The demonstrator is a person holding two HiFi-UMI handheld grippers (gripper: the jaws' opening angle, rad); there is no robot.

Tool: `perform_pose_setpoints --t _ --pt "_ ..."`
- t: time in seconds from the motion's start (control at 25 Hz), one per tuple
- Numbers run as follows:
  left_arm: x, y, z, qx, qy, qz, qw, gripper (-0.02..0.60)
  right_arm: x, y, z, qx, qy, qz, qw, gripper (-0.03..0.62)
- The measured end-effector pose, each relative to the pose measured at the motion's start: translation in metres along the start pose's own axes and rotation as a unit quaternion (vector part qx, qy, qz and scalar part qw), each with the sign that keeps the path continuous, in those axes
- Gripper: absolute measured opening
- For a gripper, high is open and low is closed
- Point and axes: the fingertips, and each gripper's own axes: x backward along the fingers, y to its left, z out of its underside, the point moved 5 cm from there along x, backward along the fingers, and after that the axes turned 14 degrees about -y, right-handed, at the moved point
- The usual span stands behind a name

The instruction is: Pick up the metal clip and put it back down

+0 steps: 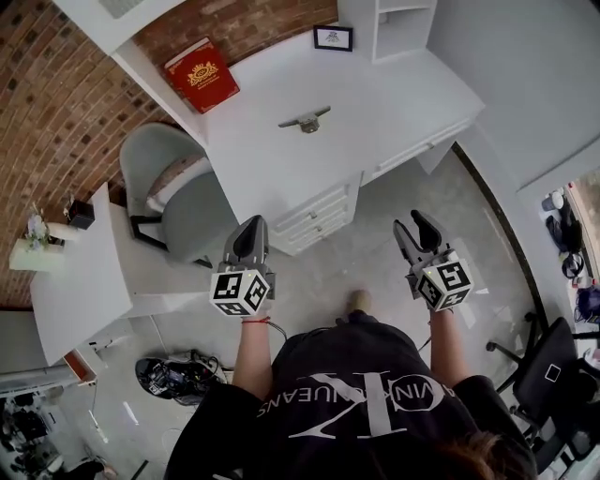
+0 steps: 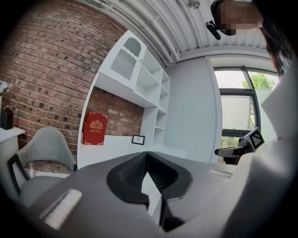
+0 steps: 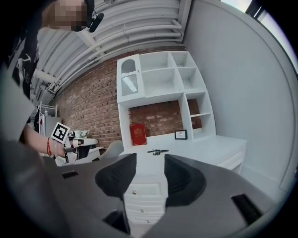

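The metal clip (image 1: 305, 120) lies flat in the middle of the white desk (image 1: 375, 103); in the right gripper view the clip (image 3: 157, 151) shows just above the gap between the jaws. My right gripper (image 1: 415, 226) (image 3: 150, 162) is held in the air in front of the desk, well short of the clip, open with nothing between its fingers. My left gripper (image 1: 251, 225) (image 2: 147, 155) hovers at the same height to the left, its jaws touching at the tips, shut and empty. The clip does not show in the left gripper view.
A red book (image 1: 202, 75) leans on the brick wall at the desk's back left, and a small framed picture (image 1: 333, 37) stands beside the shelf unit (image 1: 398, 23). Drawers (image 1: 319, 220) face me. A grey chair (image 1: 173, 183) sits left, a black office chair (image 1: 553, 375) right.
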Motion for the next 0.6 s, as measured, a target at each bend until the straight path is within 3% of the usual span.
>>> perform_pose_setpoints --t 0.28,0.6 --pt "-0.022 -0.026 0.009 0.001 -0.005 -0.009 0.9999 0.011 -0.032 -0.026 0.002 -0.010 0.002 -0.060 0.998 0.153" --pt "-0.041 -0.019 0.019 -0.009 0.016 -0.030 0.9994 0.011 -0.068 -0.047 0.016 -0.035 0.006 -0.086 0.996 0.153"
